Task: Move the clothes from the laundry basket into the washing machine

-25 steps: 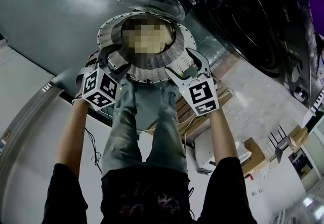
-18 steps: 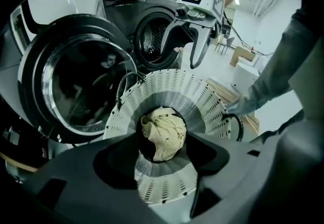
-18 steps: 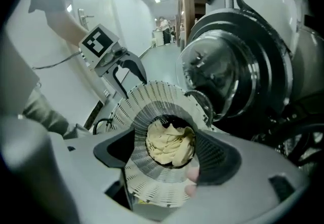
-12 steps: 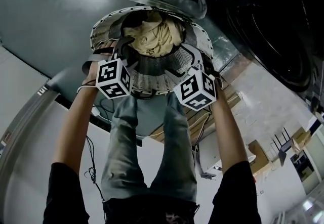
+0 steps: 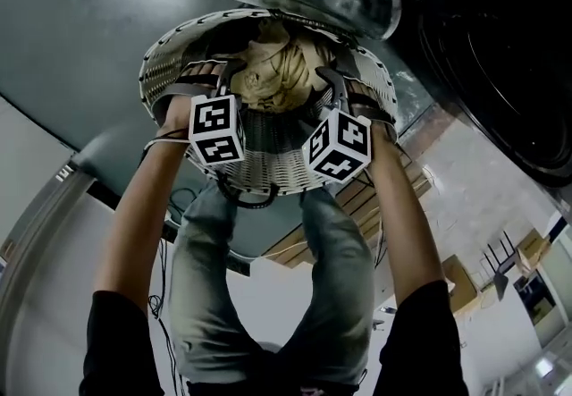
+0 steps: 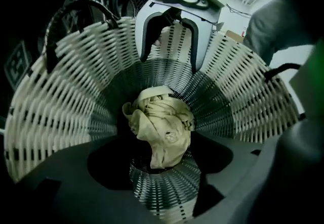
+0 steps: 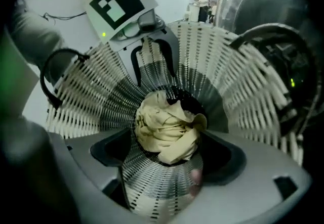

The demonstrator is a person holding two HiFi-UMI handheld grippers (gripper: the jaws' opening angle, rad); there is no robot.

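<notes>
A crumpled beige cloth (image 6: 162, 129) lies at the bottom of the white woven laundry basket (image 5: 268, 166). The left gripper (image 7: 154, 74) and the right gripper (image 6: 169, 61) sit over opposite sides of the basket. Their jaws are apart and have just been opening, with the basket wall between them. The dark washing machine (image 5: 500, 54) is just beside the basket.

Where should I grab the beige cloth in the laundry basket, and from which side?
Probably pinch the raised bunched folds atop the beige cloth, coming straight down through the open top of the basket; it lies crumpled at the bottom, walled in all round.
</notes>
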